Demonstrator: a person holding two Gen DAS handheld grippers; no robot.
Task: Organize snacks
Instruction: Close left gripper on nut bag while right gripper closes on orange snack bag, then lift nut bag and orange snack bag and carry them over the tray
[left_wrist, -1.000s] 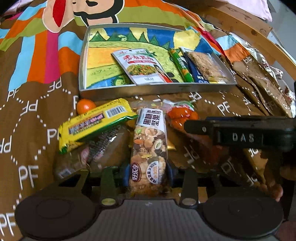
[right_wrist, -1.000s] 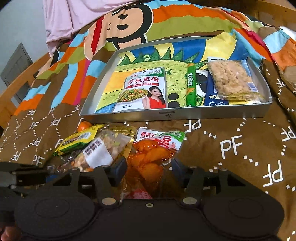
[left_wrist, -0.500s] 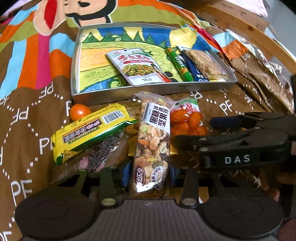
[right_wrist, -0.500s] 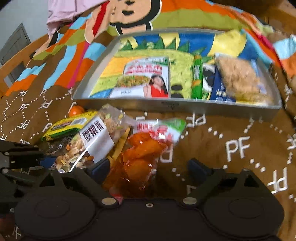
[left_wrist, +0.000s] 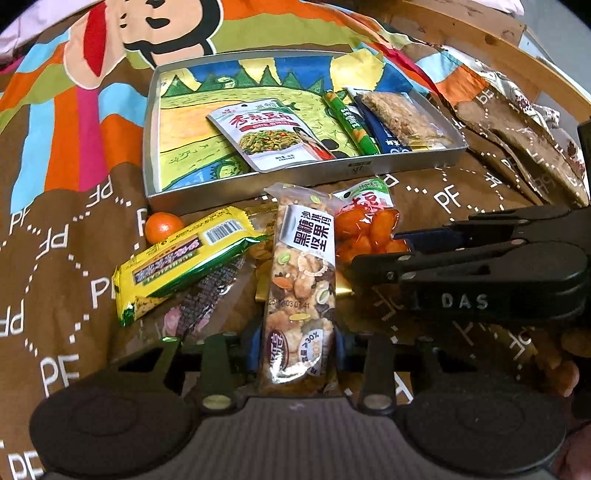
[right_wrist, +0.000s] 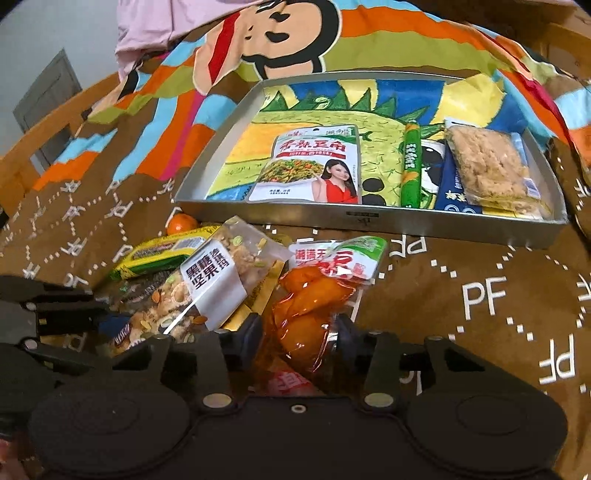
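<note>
two claws, two snack packs

since half a second ago, the right claw has gone from wide apart to squeezing in on the orange snack pack, and its jaws are closing right now with the pack between them. both pads press the sides of the pack. the left claw has hardly moved and is closing too, clenched on the bottom end of the nut bar.

the nut bar is a long clear pack with a white label. it points up toward the tray. the orange snack pack lies just beside it on the right, and their edges touch.

to the left of the nut bar is a yellow bar lying slanted on top of a clear wrapper. a small orange sits behind it, near the front wall of the tray.

inside the tray lie a grey pouch, a green stick, a blue pack and a crumbly cake pack. the cake pack lies partly on the blue pack.

everything rests on a brown cloth with white letters.
</note>
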